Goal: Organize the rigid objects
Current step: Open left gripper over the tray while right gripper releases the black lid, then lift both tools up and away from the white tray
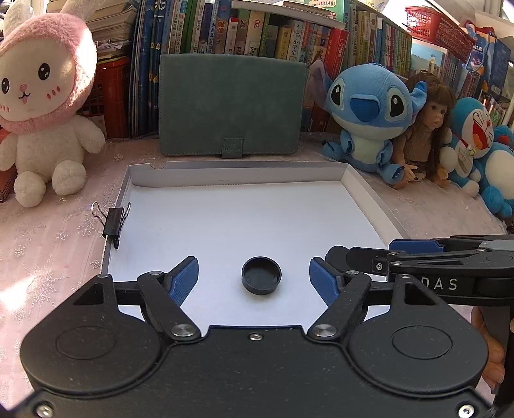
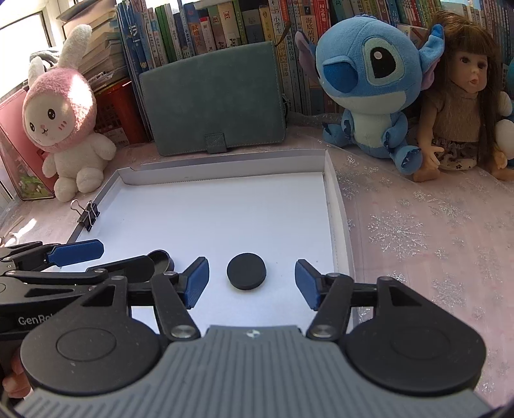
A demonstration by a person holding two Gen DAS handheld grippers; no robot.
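A: Tray (image 1: 369,205) is sitting on the desk (image 2: 417,231), white and shallow, with a binder clip (image 1: 114,222) biting onto its left rim.

B: And the task's pieces?

A: Both are lying on the tray floor near its front edge. The hollow black cap (image 1: 261,275) is resting open side up, right between the blue fingers of the left tool (image 1: 253,279), which is standing wide and touching nothing. The solid black disc (image 2: 246,271) is lying flat to the cap's right, between the fingers of the right tool (image 2: 252,279), also spread wide with clear gaps on both sides.

B: So neither is gripping?

A: Neither. The two tools are hovering side by side, almost crossing.

B: Behind the tray?

A: A green case (image 1: 231,103) is leaning against the books (image 1: 244,29), with a bunny plush (image 1: 41,106) to its left and a blue plush (image 2: 372,80) and a doll (image 2: 465,106) to its right.
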